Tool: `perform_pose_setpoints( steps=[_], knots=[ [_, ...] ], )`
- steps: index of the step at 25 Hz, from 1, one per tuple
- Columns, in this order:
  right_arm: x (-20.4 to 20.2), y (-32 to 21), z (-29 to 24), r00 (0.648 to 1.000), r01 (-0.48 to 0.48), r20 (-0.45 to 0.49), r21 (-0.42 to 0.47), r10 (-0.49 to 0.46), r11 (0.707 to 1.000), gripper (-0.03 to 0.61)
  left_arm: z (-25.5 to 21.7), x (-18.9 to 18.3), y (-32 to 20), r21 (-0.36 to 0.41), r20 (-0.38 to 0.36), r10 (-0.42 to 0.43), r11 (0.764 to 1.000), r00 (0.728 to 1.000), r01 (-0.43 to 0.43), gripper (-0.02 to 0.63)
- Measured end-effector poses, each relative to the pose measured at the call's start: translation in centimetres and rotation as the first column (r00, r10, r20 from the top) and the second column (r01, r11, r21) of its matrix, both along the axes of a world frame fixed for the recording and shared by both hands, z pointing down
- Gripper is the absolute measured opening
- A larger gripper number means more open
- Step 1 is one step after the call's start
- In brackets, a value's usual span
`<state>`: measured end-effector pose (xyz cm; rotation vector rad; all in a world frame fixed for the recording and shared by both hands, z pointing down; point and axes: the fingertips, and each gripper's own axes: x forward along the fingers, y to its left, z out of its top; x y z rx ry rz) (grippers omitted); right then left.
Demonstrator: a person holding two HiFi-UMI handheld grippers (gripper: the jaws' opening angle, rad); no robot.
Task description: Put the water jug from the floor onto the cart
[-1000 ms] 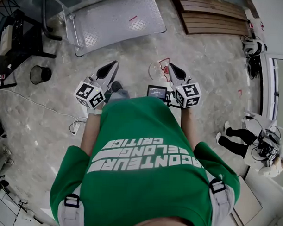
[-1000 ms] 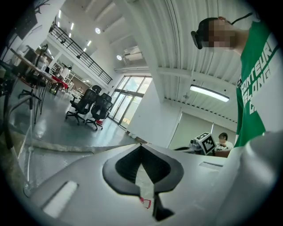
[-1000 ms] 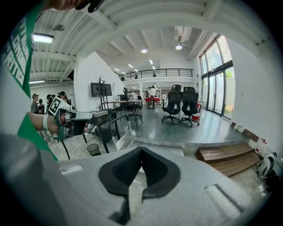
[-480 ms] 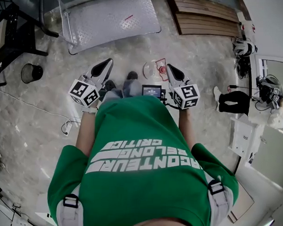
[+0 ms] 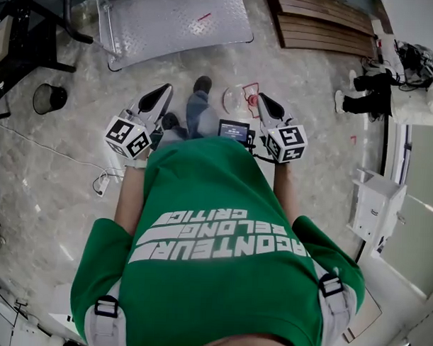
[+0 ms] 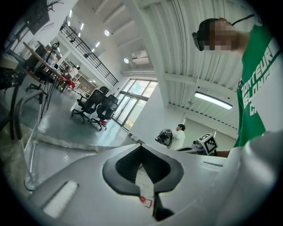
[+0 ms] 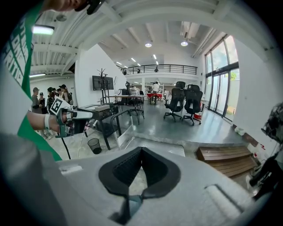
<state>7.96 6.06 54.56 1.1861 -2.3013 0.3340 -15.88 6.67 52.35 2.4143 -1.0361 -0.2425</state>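
The water jug (image 5: 235, 100) is a clear round container with a red cap, standing on the stone floor inside a red floor mark. In the head view my right gripper (image 5: 261, 101) points at it from just to its right, jaws shut and empty. My left gripper (image 5: 165, 89) is also shut and empty, held out to the left of my leg. The cart (image 5: 172, 22) is a flat metal platform with a tube handle, just ahead on the floor. It also shows past the shut jaws of the right gripper (image 7: 141, 149), as the cart (image 7: 155, 143), and of the left gripper (image 6: 141, 146), as the cart (image 6: 62, 141).
A black waste basket (image 5: 49, 97) and a black desk frame (image 5: 23, 34) stand to the left. Wooden pallets (image 5: 324, 23) lie at the back right. A bystander's legs (image 5: 365, 92) and a white cabinet (image 5: 375, 203) are on the right. A power strip with its cable (image 5: 100, 184) lies at the left.
I have stepped forward: one foot now shows ahead between the grippers and the cart sits closer. The bystander on the right has moved up the picture. Both grippers stay shut.
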Motion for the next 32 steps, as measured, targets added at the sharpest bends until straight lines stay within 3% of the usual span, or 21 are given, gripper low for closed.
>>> perform_pose_setpoints(
  steps=[8,18,26,32],
  knots=[
    [0.4,-0.6,1.6,0.997,-0.045,0.055,-0.002,0.045,0.999,-0.006,0.0,0.5,-0.6,-0.004,0.062,0.044,0.999,0.997,-0.044,0.009],
    [6.2,-0.2,5.2,0.980,-0.183,0.071,-0.070,0.188,0.981,-0.006,0.7,5.7,-2.6,-0.014,0.120,0.178,0.984,0.977,-0.177,0.009],
    [10.5,-0.8,10.2,0.968,-0.242,0.021,-0.149,0.248,0.959,-0.006,2.4,10.7,-5.1,-0.051,0.158,0.301,0.954,0.941,-0.296,0.009],
    [13.1,-1.0,13.5,0.946,-0.312,0.023,-0.214,0.324,0.926,-0.006,3.7,14.6,-7.3,-0.090,0.174,0.400,0.916,0.900,-0.390,0.009]
  ],
)
